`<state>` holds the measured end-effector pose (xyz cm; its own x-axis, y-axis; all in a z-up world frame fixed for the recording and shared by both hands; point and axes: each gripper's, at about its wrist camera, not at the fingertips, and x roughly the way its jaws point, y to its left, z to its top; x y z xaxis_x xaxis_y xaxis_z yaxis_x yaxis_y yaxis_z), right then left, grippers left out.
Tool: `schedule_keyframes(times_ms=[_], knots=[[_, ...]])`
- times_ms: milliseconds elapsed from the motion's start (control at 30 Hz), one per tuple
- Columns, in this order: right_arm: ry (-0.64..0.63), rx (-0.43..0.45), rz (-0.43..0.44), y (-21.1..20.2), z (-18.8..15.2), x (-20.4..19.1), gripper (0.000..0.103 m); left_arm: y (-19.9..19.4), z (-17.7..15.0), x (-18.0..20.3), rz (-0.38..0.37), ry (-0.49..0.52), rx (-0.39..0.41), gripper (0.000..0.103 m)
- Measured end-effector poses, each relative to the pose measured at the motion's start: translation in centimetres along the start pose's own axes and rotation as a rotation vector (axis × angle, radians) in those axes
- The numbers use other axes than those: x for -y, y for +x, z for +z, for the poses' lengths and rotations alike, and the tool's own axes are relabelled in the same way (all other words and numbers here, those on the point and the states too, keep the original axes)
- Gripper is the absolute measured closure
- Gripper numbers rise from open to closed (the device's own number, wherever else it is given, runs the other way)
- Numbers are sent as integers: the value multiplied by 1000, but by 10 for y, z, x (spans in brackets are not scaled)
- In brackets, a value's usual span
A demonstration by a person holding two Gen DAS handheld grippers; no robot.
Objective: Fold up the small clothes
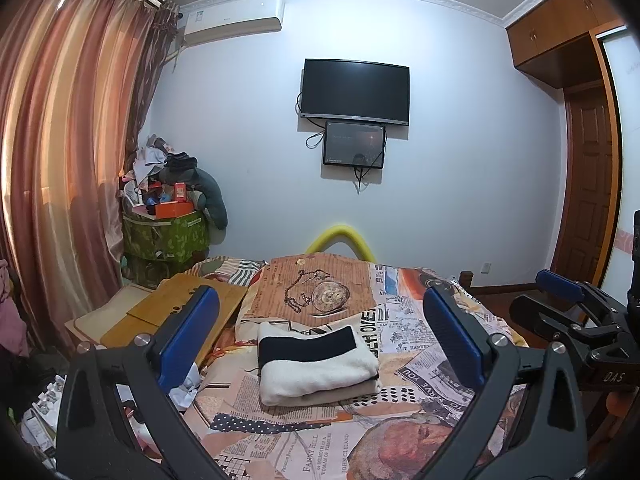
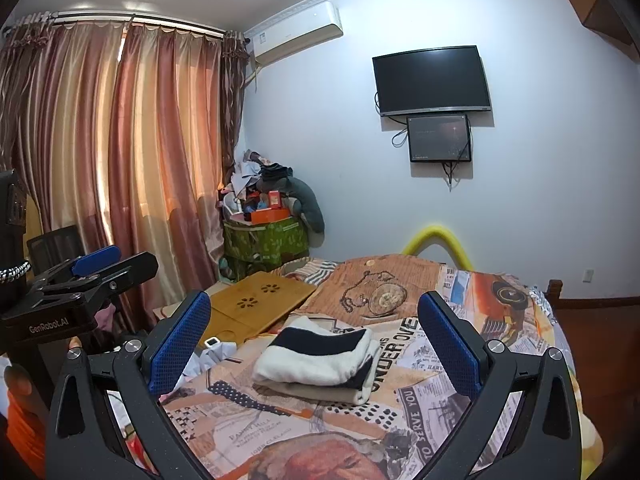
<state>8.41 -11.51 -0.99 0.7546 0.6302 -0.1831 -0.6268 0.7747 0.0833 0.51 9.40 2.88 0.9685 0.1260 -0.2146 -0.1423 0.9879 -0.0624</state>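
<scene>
**Fold looks done, both grippers hanging back**

Closest in, the left gripper (image 1: 320, 340) is spread wide with nothing between its blue pads (image 1: 192, 332), and it touches nothing. Same story for the right gripper (image 2: 316, 344): spread wide, empty, hovering above the bedspread (image 2: 440, 392). In the left view the right one pokes in at 3 o'clock; in the right view the left one sits at 9 o'clock.

Just past the fingertips, dead center, sits the folded garment (image 1: 316, 364), white with a black band, lying on top of a beige folded piece (image 2: 312, 390). Neat little stack, so my guess is this item's fold is finished and it's the pause between pieces. Next move probably calls for fetching another small garment, though I can't spot one on the bed.

Further out at 10 o'clock there's a wooden lap tray (image 2: 260, 300), and at 12 o'clock a TV (image 1: 355, 92) on the wall.
</scene>
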Motion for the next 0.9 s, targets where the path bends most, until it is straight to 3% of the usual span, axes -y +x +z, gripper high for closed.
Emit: schedule_keyframes(times_ms=[900], knots=[[0,0,-7,-1,1,0,0,5,-1,-1,-42,-9,-6,0]])
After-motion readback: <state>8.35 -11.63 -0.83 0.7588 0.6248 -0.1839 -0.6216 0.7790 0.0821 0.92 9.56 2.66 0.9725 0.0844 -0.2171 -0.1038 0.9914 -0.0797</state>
